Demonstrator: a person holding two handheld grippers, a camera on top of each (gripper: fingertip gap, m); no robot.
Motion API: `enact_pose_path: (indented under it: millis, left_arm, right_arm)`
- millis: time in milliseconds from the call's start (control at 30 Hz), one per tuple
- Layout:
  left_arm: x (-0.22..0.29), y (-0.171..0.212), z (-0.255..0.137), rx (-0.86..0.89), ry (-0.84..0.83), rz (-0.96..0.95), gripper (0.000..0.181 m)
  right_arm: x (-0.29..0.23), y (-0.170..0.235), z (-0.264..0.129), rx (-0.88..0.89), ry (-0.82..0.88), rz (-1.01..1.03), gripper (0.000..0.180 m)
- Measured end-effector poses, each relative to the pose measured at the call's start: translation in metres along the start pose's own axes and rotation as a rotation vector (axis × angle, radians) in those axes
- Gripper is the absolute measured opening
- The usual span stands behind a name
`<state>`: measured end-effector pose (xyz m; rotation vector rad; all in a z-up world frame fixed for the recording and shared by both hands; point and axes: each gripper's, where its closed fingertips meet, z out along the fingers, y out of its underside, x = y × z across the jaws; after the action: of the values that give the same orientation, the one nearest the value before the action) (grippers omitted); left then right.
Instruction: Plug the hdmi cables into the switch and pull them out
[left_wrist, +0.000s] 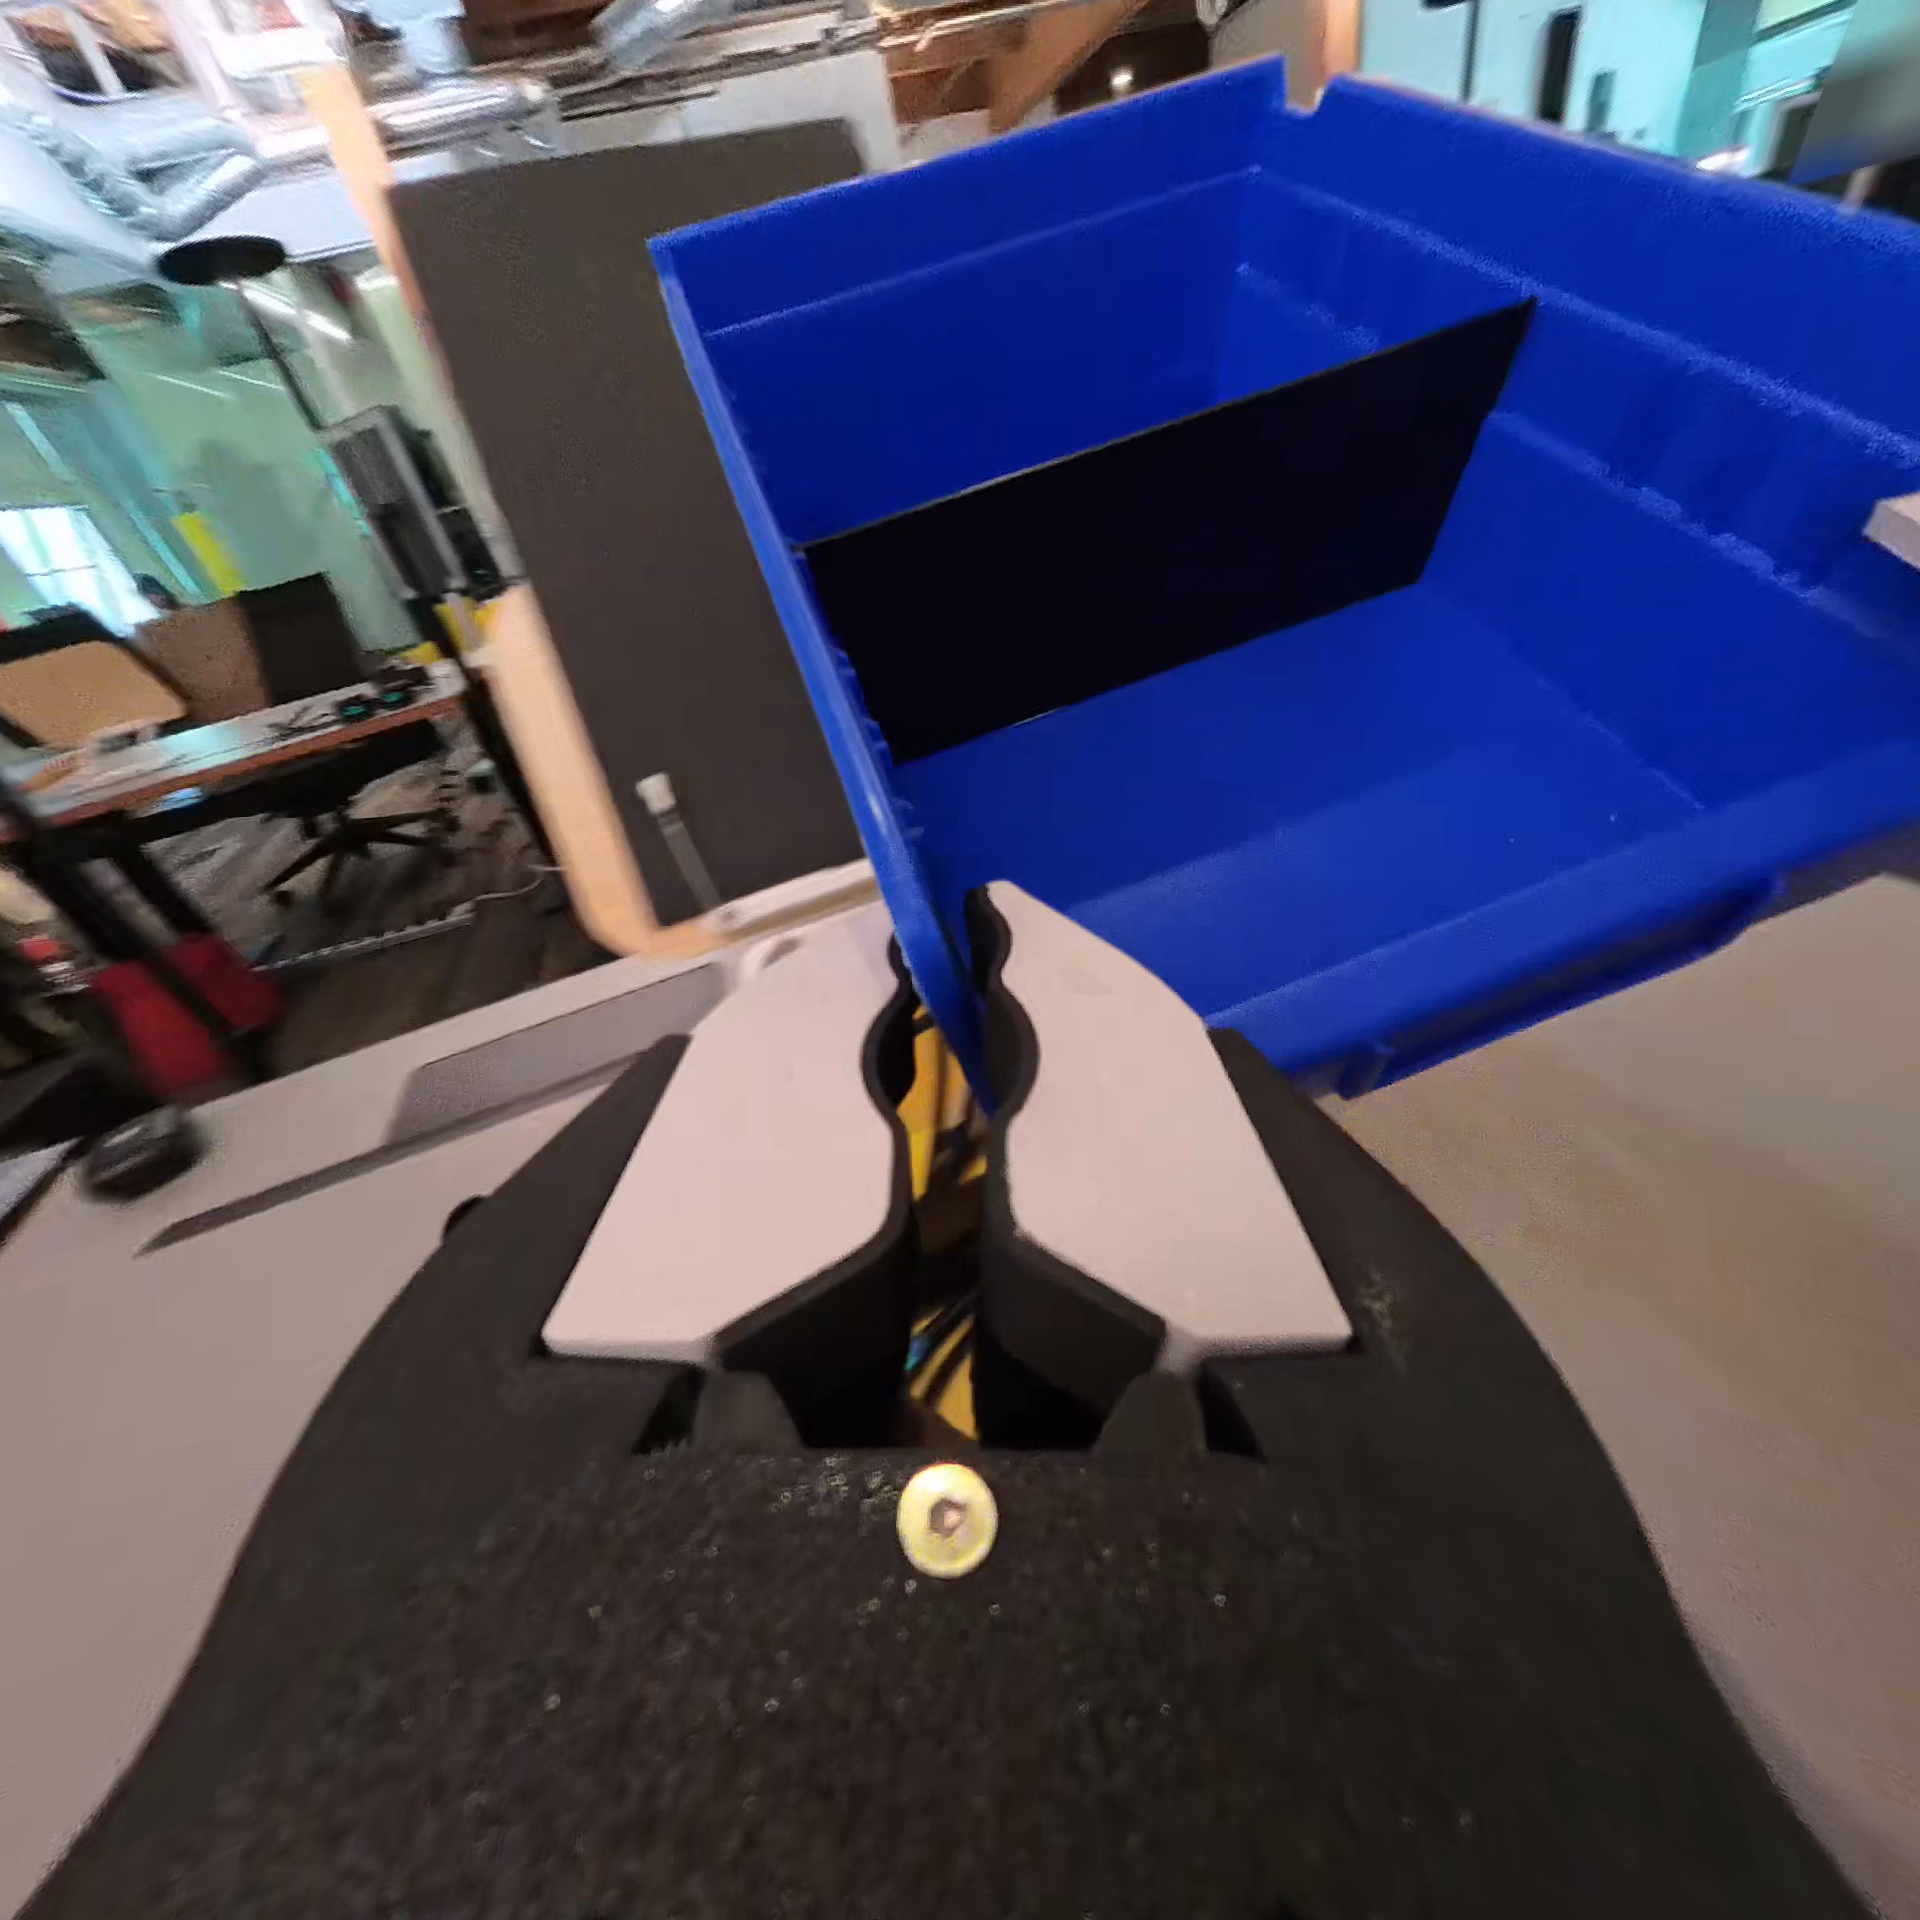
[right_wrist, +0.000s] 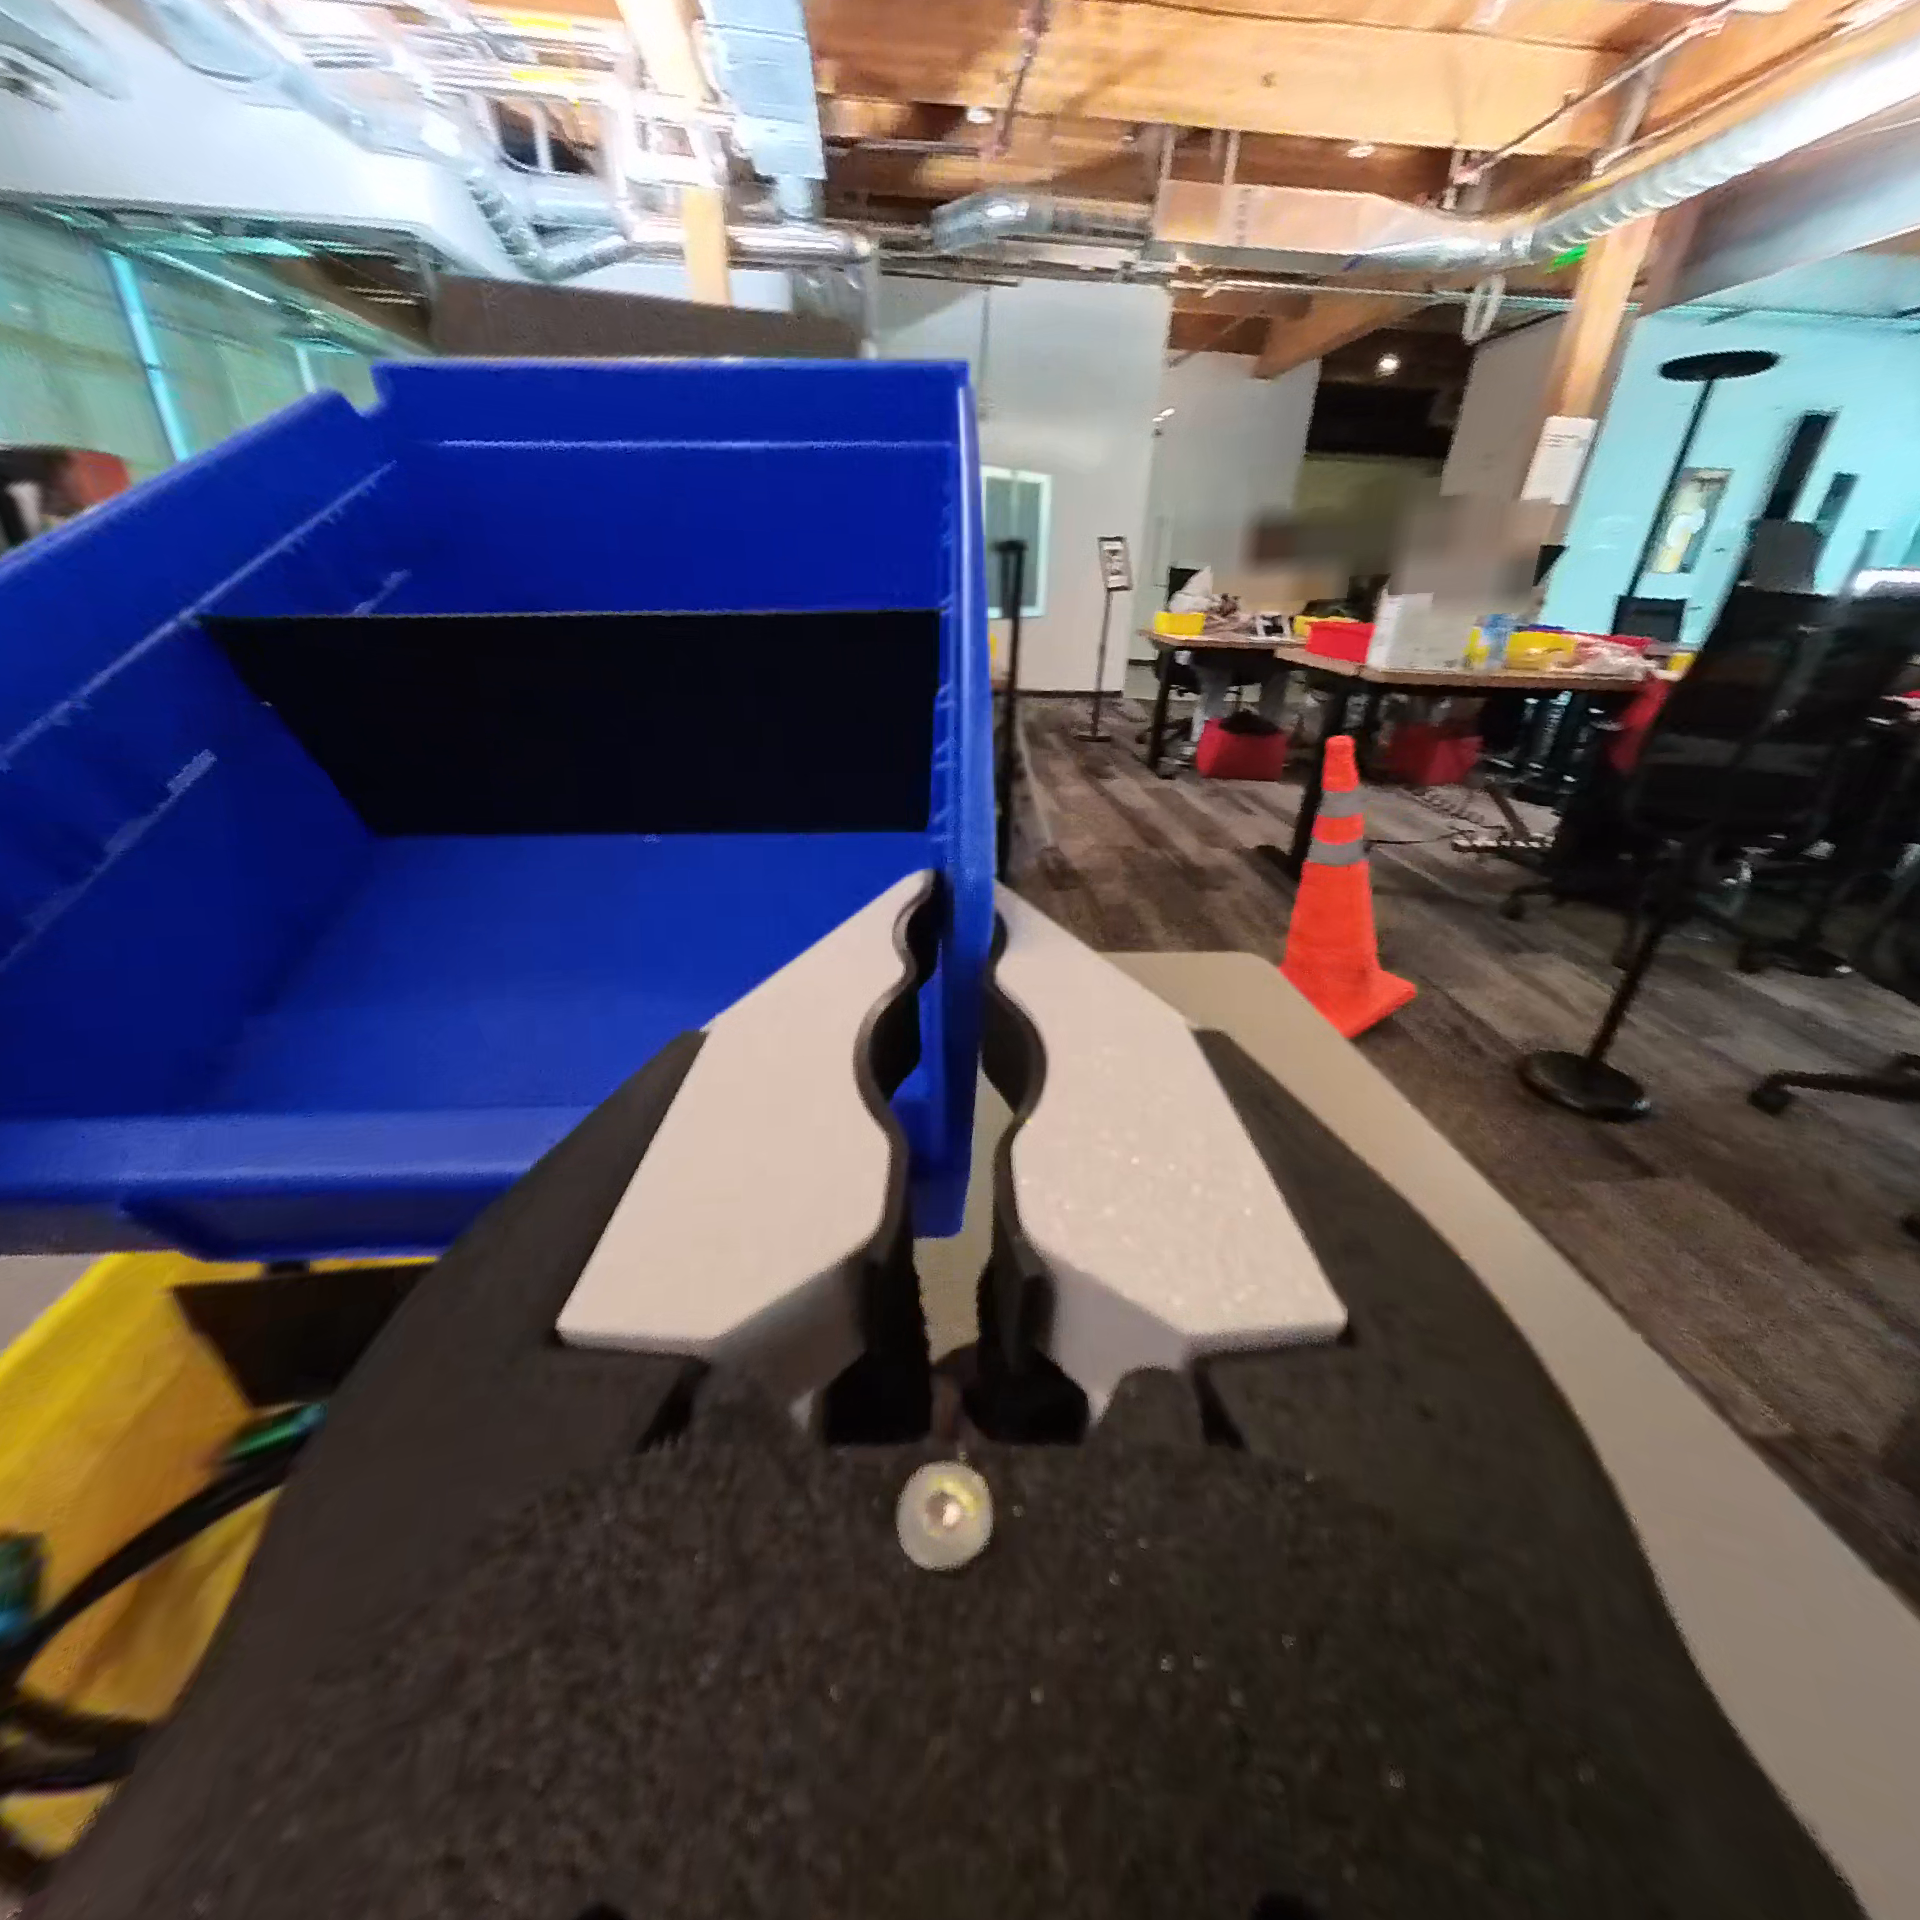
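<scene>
Above the grey surface (left_wrist: 1558, 1351), left wrist view: the left gripper (left_wrist: 951, 961) pinches 1 side wall of an empty blue bin (left_wrist: 1351, 852), lifted and tilted. Right wrist view: the right gripper (right_wrist: 961, 914) clamps the opposite wall, level, over a yellow bin (right_wrist: 104, 1455) holding dark cables (right_wrist: 135, 1548), likely the HDMI ones; no switch shows. Seemingly setup; next, park the bin.

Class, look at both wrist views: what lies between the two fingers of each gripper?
In each view a side wall of the blue bin is clamped: the left gripper holds one wall, the right gripper the opposite one.
</scene>
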<state>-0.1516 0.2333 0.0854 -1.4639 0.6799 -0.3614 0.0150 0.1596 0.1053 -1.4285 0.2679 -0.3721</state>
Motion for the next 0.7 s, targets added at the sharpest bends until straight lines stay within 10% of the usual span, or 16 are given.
enact_pose_path:
  millis: [267, 500, 700]
  left_arm:
    - [0.186, 0.052, 0.095, -0.126, 0.155, -0.144, 0.006]
    - [0.214, 0.147, 0.123, -0.318, 0.088, -0.088, 0.005]
    - [0.239, 0.164, 0.111, -0.34, 0.165, -0.099, 0.014]
  right_arm:
    - [0.192, 0.113, 0.015, -0.236, 0.143, 0.103, 0.003]
    - [0.206, 0.238, 0.034, -0.52, 0.025, 0.096, 0.003]
    - [0.217, 0.251, 0.046, -0.529, 0.03, 0.189, 0.007]
